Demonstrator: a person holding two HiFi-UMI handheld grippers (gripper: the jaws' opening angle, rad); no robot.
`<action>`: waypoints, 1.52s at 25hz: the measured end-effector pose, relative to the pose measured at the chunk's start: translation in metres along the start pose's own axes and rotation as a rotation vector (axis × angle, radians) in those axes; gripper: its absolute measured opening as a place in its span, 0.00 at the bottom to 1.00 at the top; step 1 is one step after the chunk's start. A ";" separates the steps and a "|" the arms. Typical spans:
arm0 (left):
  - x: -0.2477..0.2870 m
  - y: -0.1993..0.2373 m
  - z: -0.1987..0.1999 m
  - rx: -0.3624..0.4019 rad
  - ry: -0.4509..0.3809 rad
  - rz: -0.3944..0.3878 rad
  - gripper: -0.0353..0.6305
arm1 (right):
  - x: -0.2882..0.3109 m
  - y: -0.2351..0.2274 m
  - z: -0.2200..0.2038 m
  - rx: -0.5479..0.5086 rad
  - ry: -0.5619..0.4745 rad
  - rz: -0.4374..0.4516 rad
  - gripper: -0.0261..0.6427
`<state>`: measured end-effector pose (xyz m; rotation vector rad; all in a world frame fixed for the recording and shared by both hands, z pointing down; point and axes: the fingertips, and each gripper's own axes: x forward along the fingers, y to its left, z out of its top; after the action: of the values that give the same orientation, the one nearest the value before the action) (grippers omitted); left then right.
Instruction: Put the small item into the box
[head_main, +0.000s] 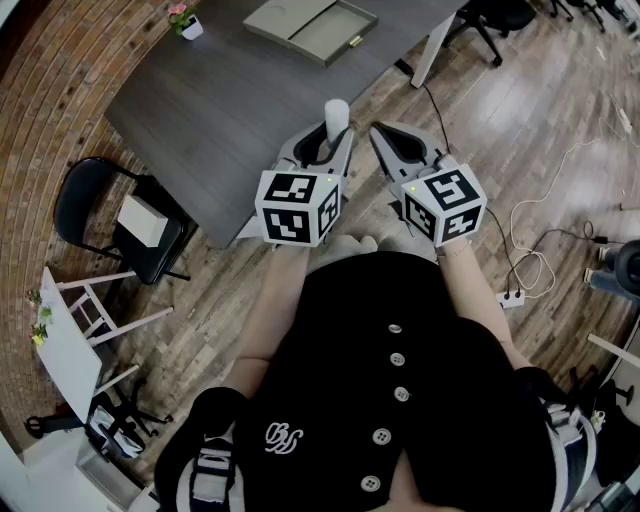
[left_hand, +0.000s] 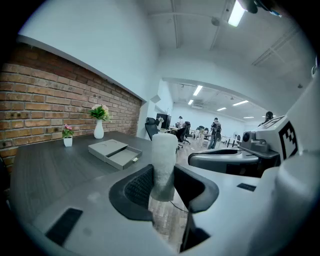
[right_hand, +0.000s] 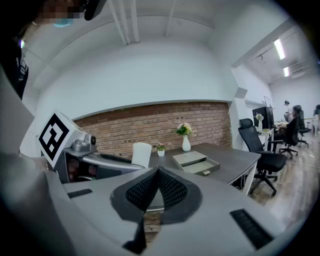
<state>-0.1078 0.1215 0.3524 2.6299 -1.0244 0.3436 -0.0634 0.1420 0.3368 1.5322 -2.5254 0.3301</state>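
Observation:
A small white cylinder (left_hand: 163, 165) stands upright between the jaws of my left gripper (head_main: 330, 140), which is shut on it; its top (head_main: 337, 110) pokes out above the jaws in the head view and it also shows in the right gripper view (right_hand: 141, 154). My right gripper (head_main: 400, 145) is beside the left one, shut with nothing in it, its pads (right_hand: 159, 192) pressed together. The box (head_main: 311, 27), a flat grey drawer-type box pulled partly open, lies on the far side of the dark grey table (head_main: 220, 110), well ahead of both grippers. The box shows too (left_hand: 115, 153) (right_hand: 196, 162).
A pink flower pot (head_main: 186, 20) and a white vase with flowers (left_hand: 99, 121) stand near the brick wall. A black chair (head_main: 120, 225) holding a white box is left of the table. Cables and a power strip (head_main: 512, 297) lie on the wooden floor.

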 end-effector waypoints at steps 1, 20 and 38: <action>0.000 0.002 -0.002 -0.006 0.004 -0.002 0.24 | 0.002 0.002 -0.002 0.003 0.005 0.003 0.04; 0.007 0.025 -0.009 -0.023 0.019 -0.038 0.24 | 0.022 0.004 0.002 0.052 -0.032 -0.019 0.04; 0.102 0.087 0.002 -0.071 0.018 0.030 0.24 | 0.099 -0.099 0.004 0.057 -0.019 -0.007 0.04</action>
<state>-0.0945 -0.0031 0.3999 2.5460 -1.0509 0.3306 -0.0206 0.0123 0.3688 1.5715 -2.5449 0.3919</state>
